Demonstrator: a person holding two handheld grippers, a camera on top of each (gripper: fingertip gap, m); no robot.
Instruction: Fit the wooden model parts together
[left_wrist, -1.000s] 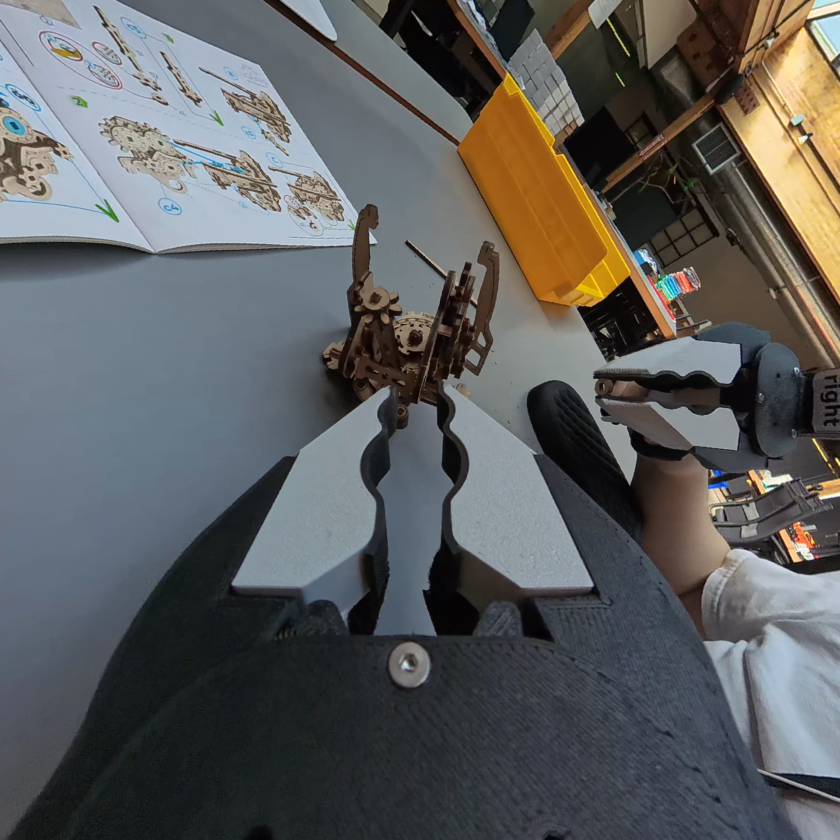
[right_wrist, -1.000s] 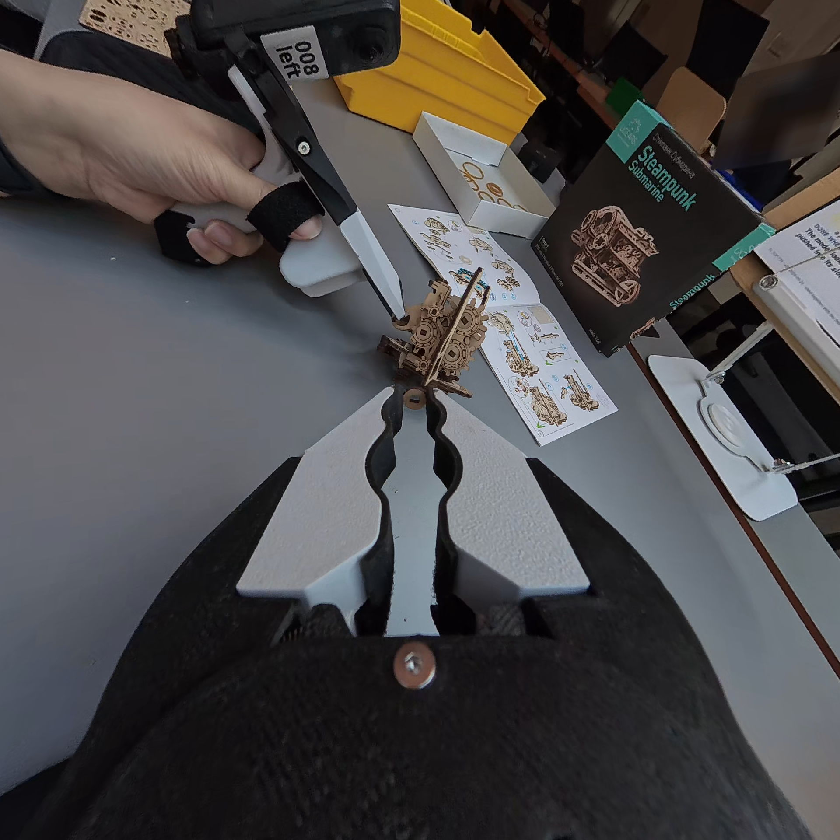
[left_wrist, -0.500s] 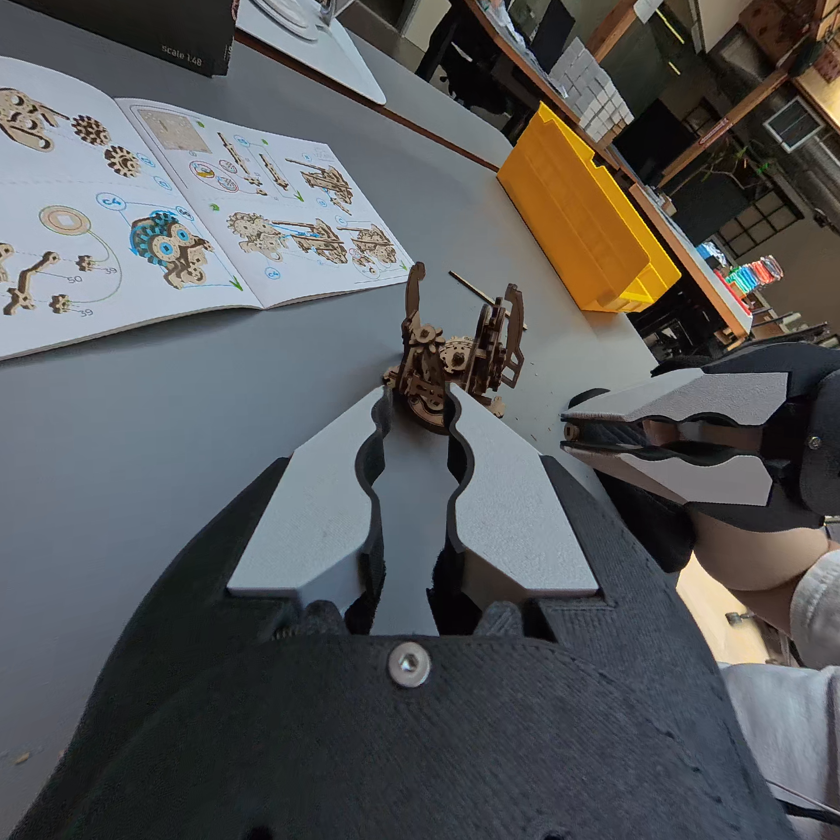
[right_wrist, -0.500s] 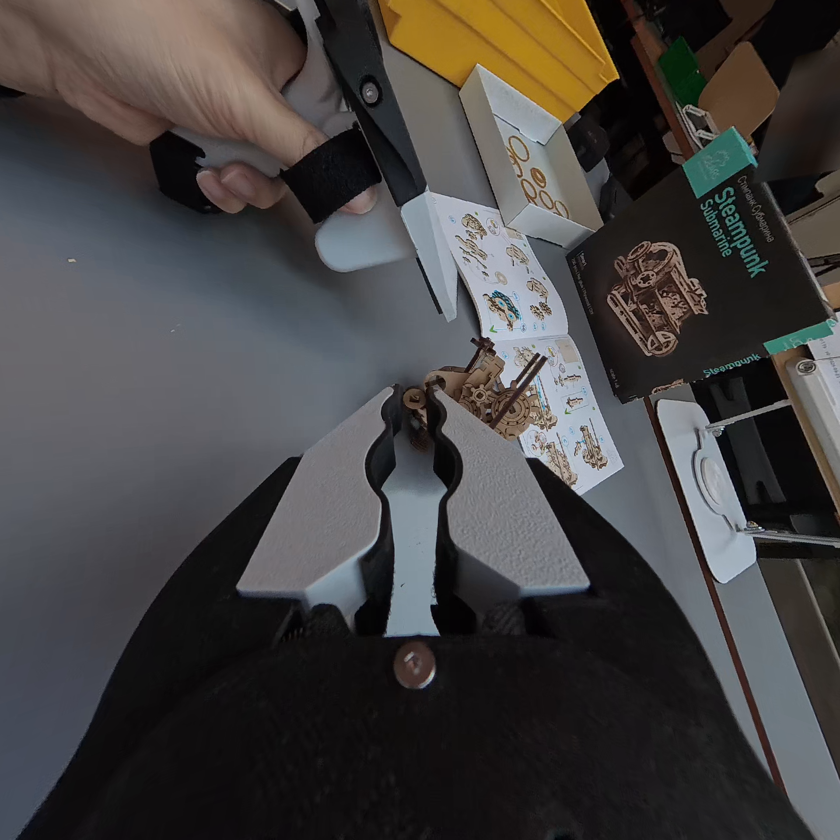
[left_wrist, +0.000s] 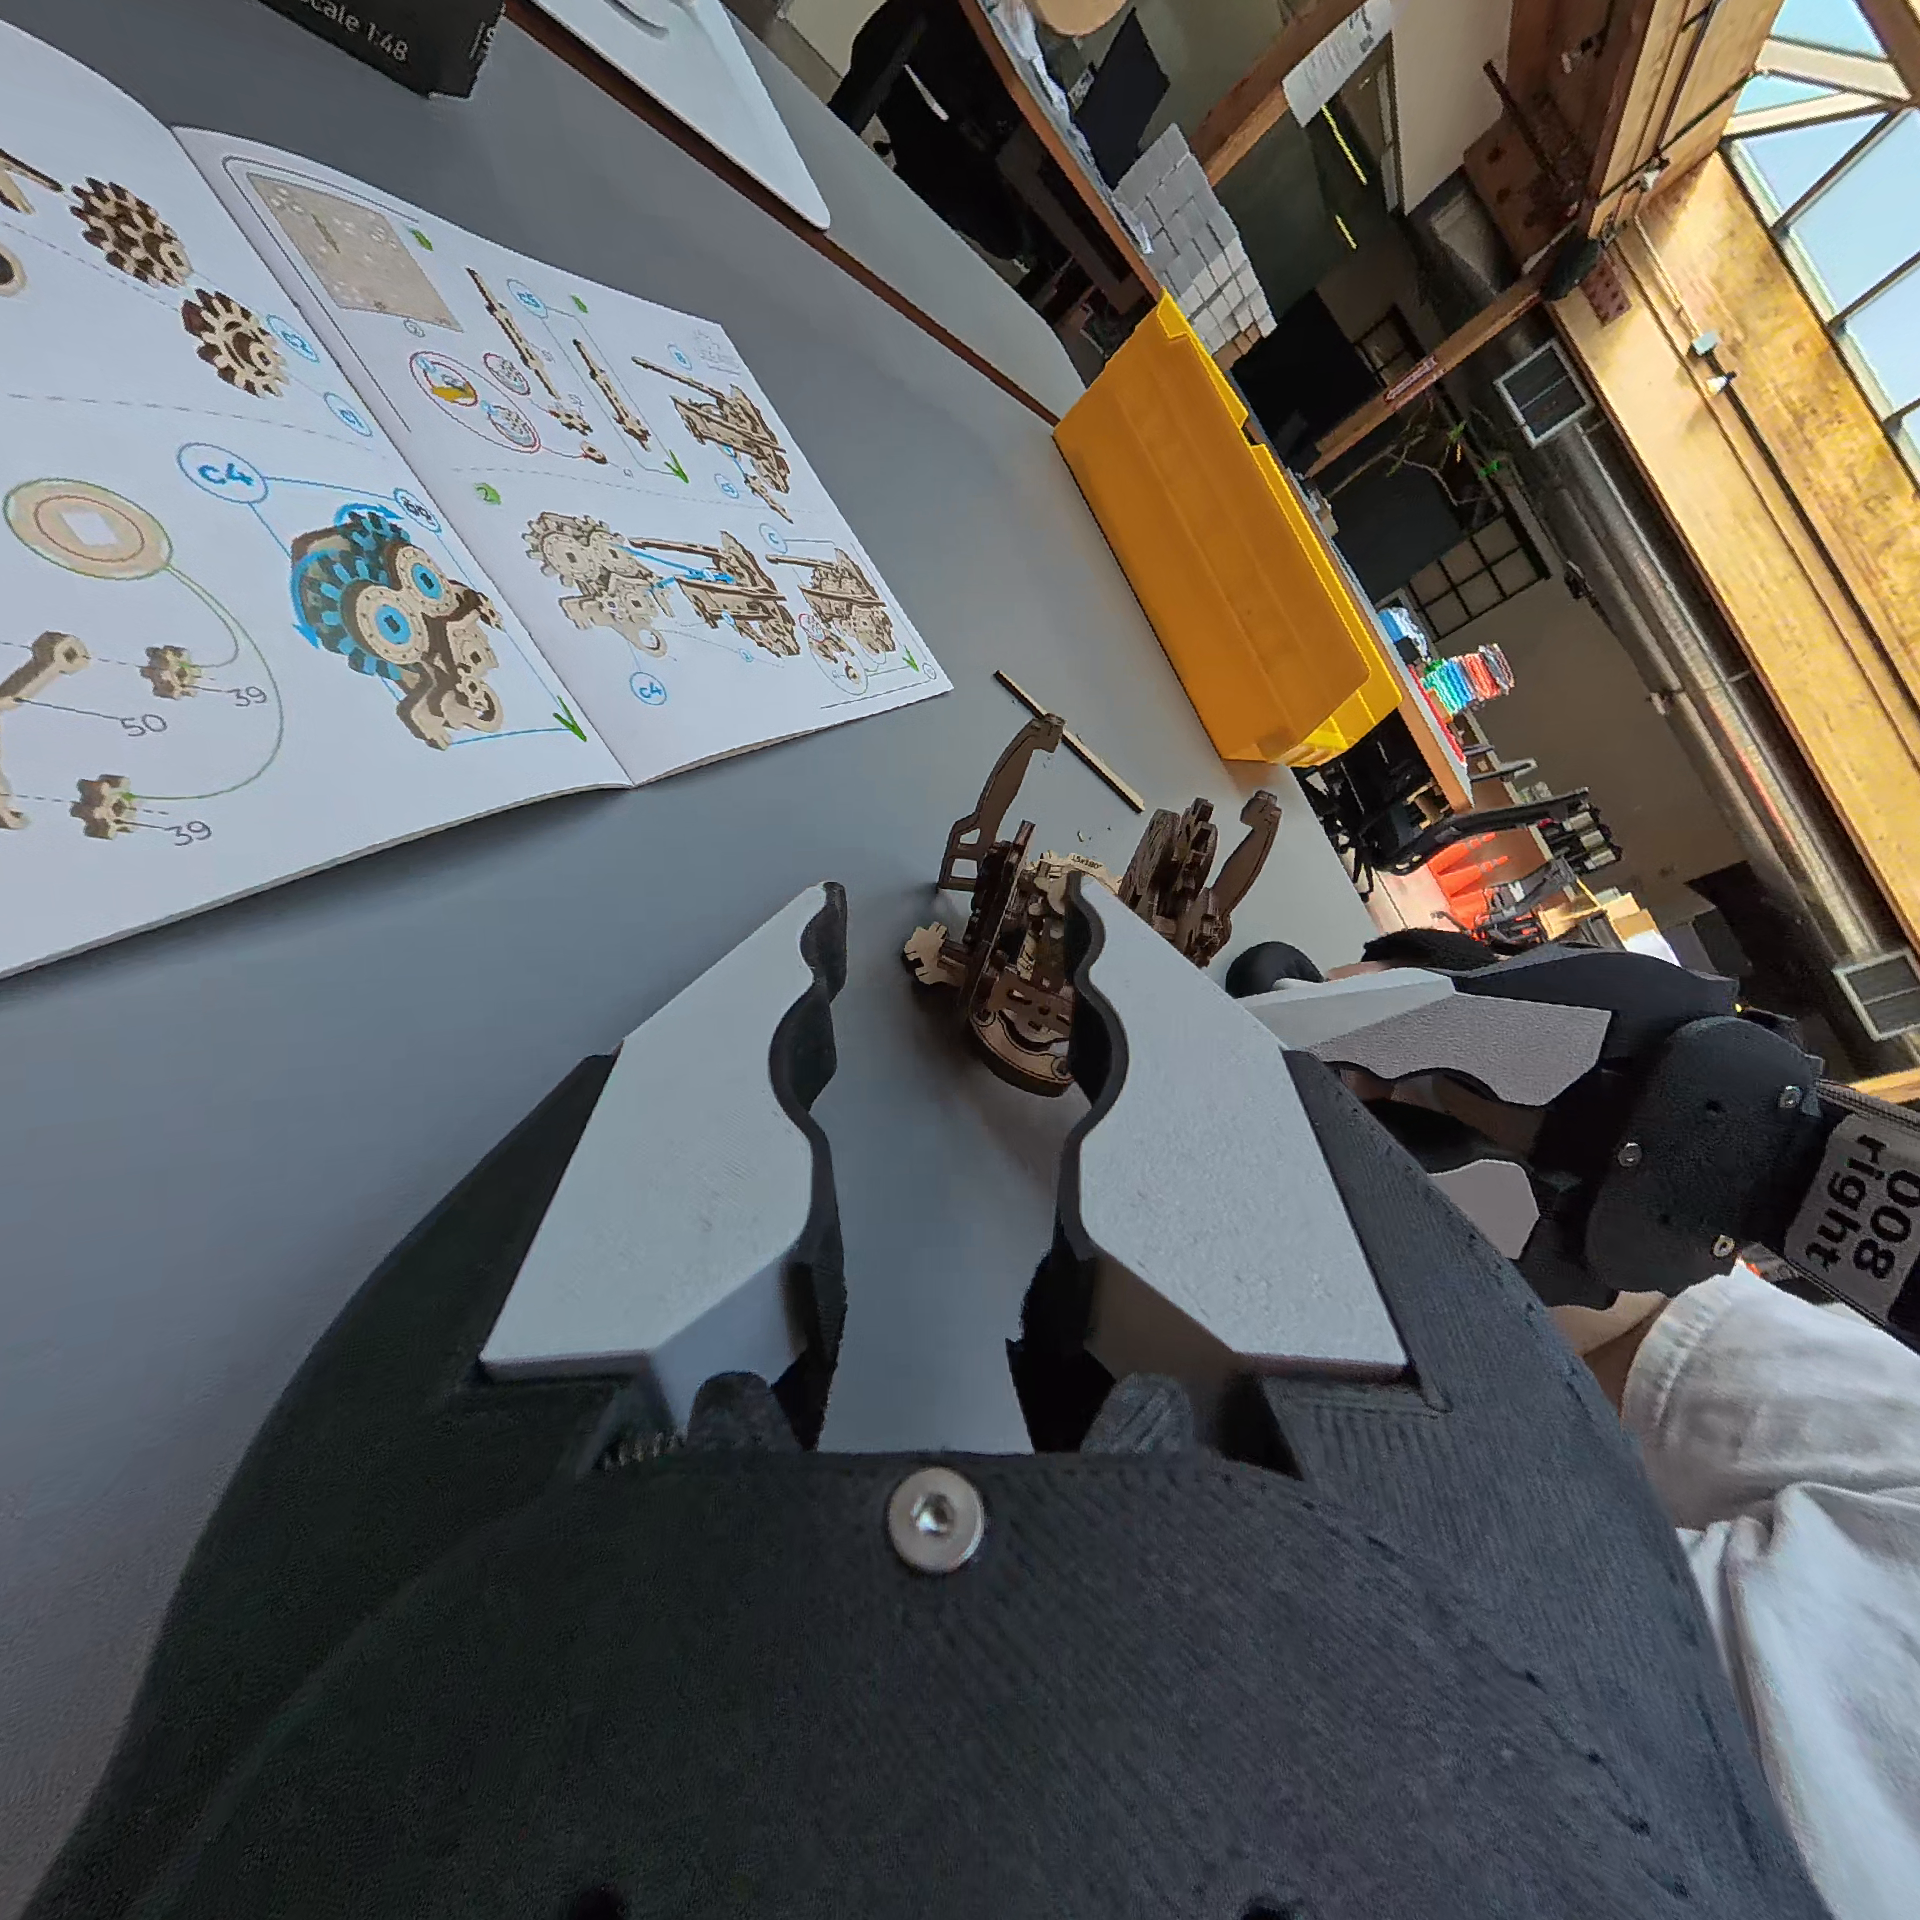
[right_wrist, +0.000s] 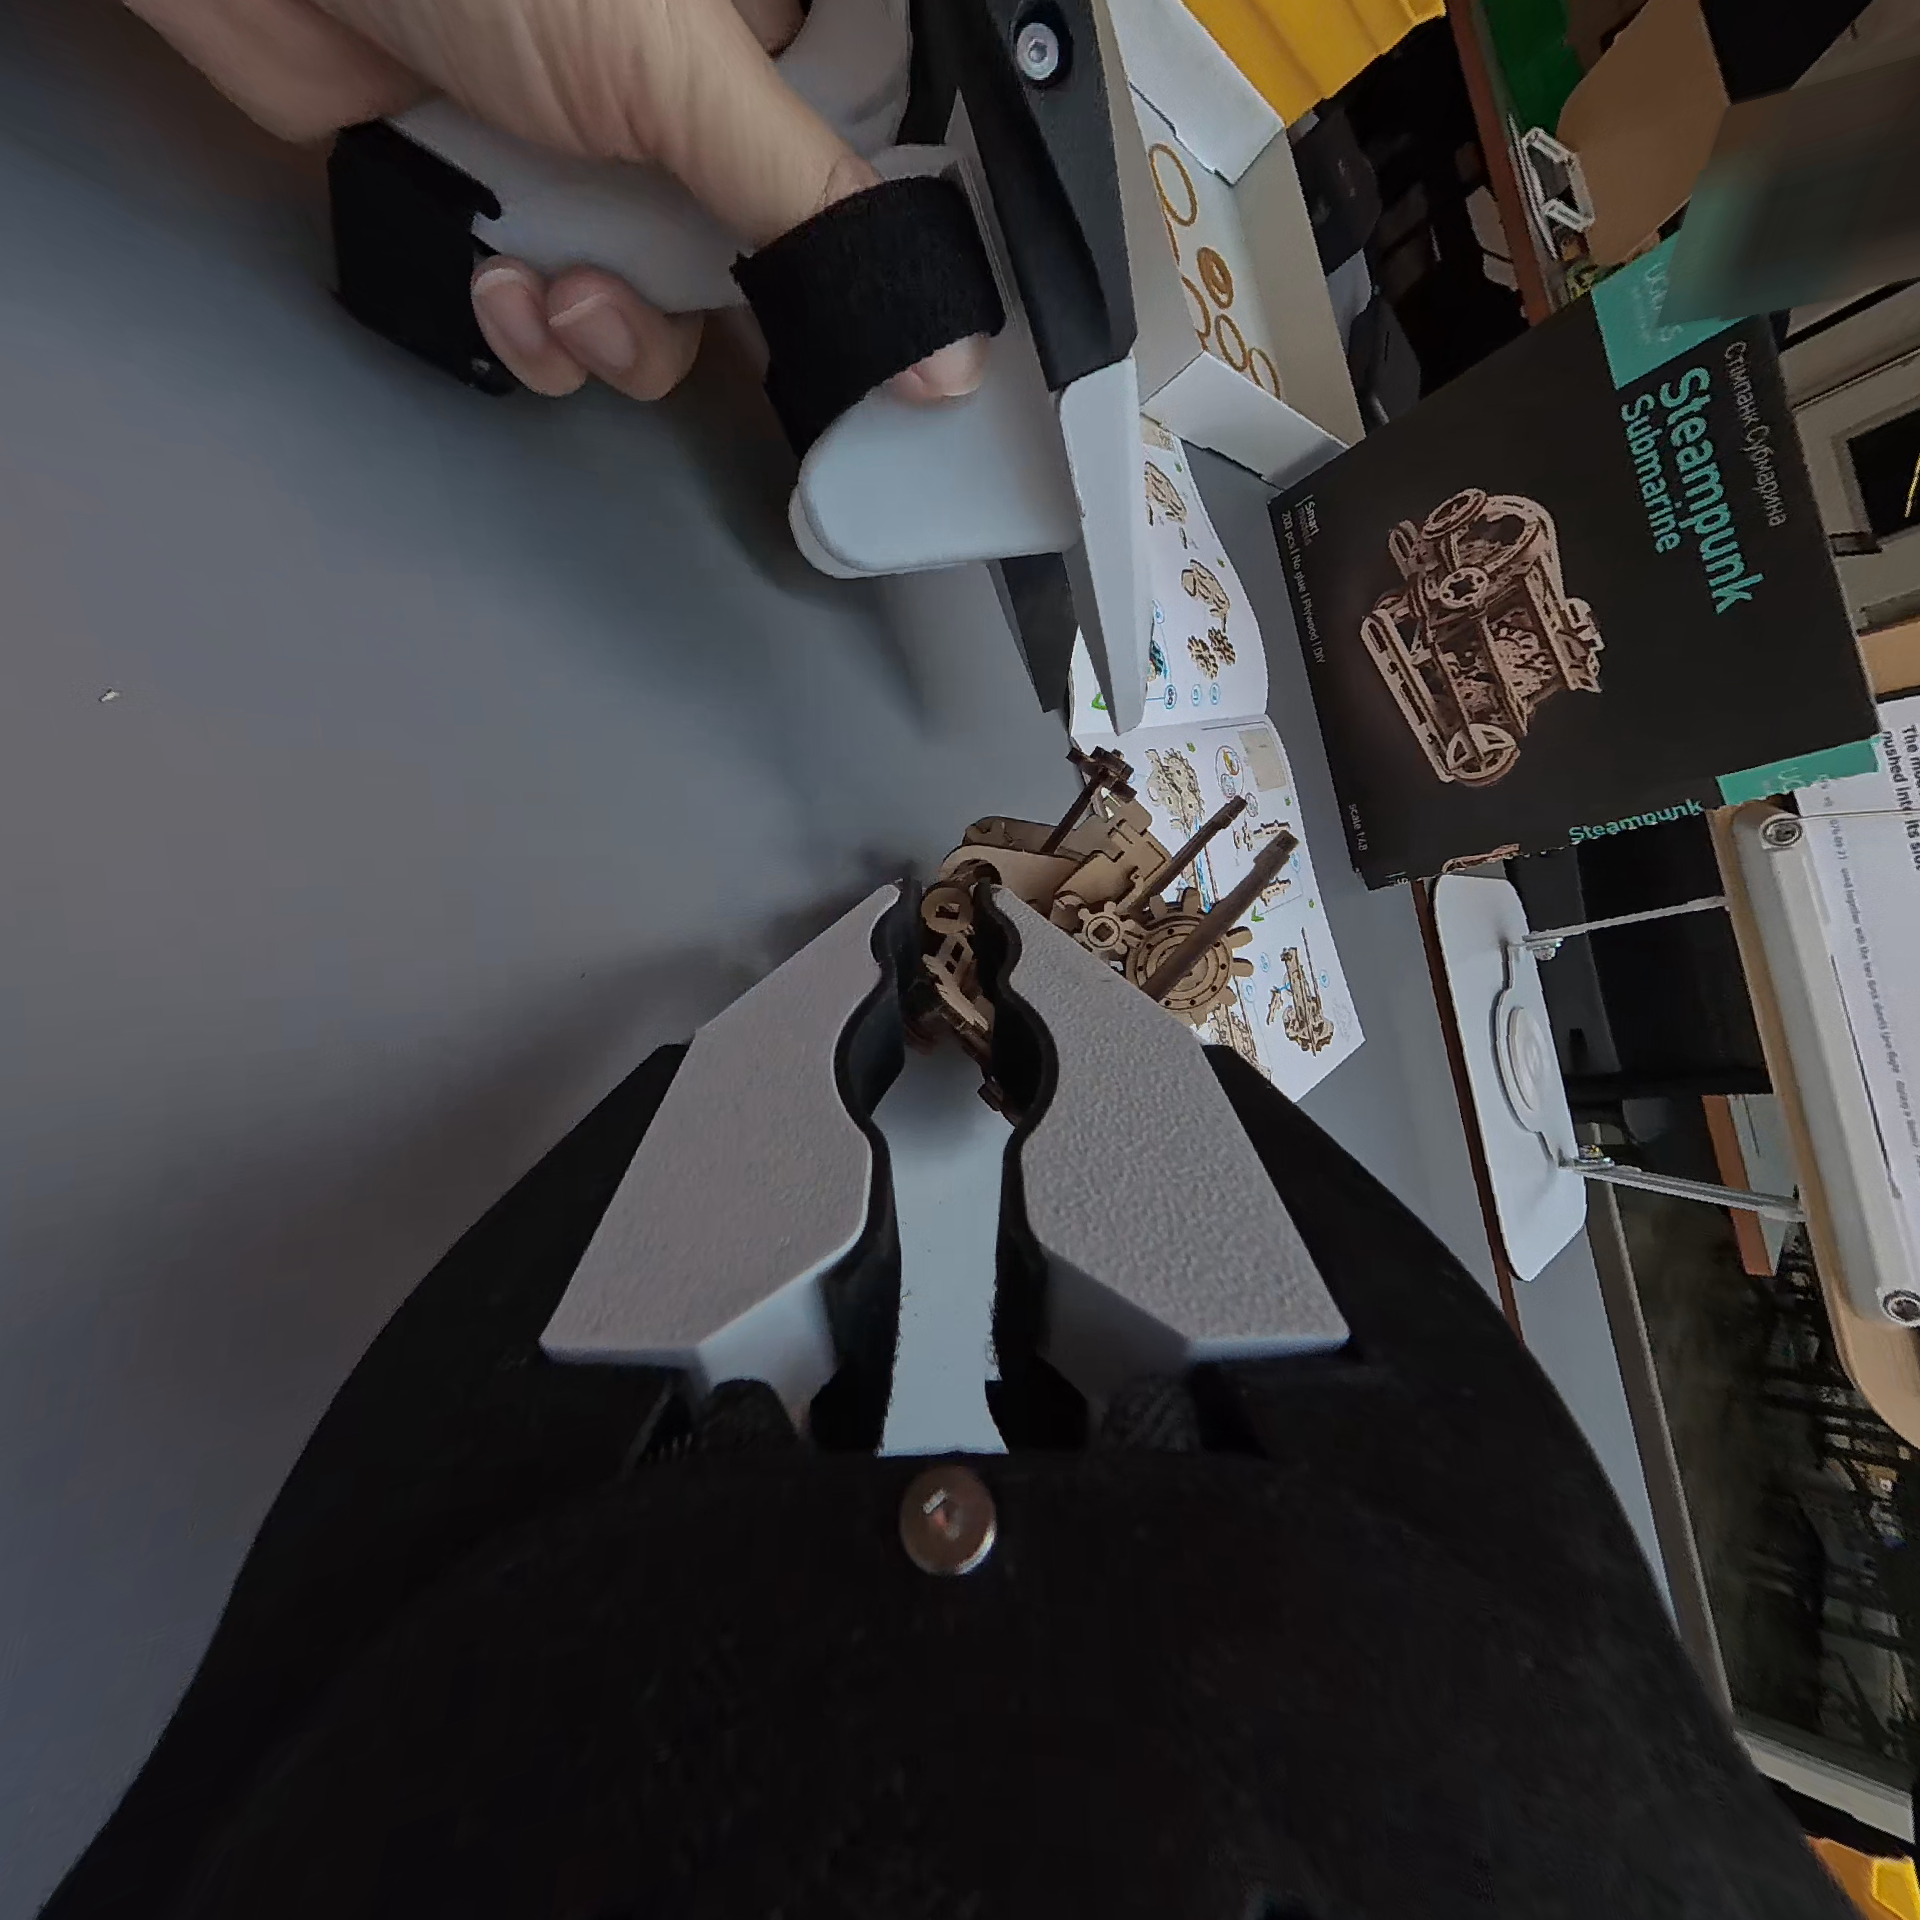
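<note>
Right gripper (right_wrist: 945, 925): nearest in the right wrist view at centre frame, we see its jaws closed on one end of the wooden model (right_wrist: 1091, 914), gripping a small geared part there.
Left gripper (left_wrist: 951, 914): in the left wrist view we see its jaws spread apart, the model just past the right fingertip and only partly between the fingers; we judge it holds nothing.
Model's place: it sits low on the grey table (left_wrist: 260, 1039), centre frame in both views, just short of the open instruction booklet (left_wrist: 416, 468).
Progress: we judge the task to be midway, since gears, frames and curved arms are already joined into one sub-assembly, yet it is far smaller than the finished model pictured on the black kit box (right_wrist: 1558, 582).
Left to do: a thin wooden stick (left_wrist: 1070, 740) lies loose on the table beyond the model, right of the booklet; we judge that it and other parts await fitting.
White box (right_wrist: 1226, 281): upper centre of the right wrist view, open, with a sheet of ring-shaped cutouts in it.
Yellow bin (left_wrist: 1216, 540): upper right of the left wrist view, farthest off; we cannot tell what is inside.
</note>
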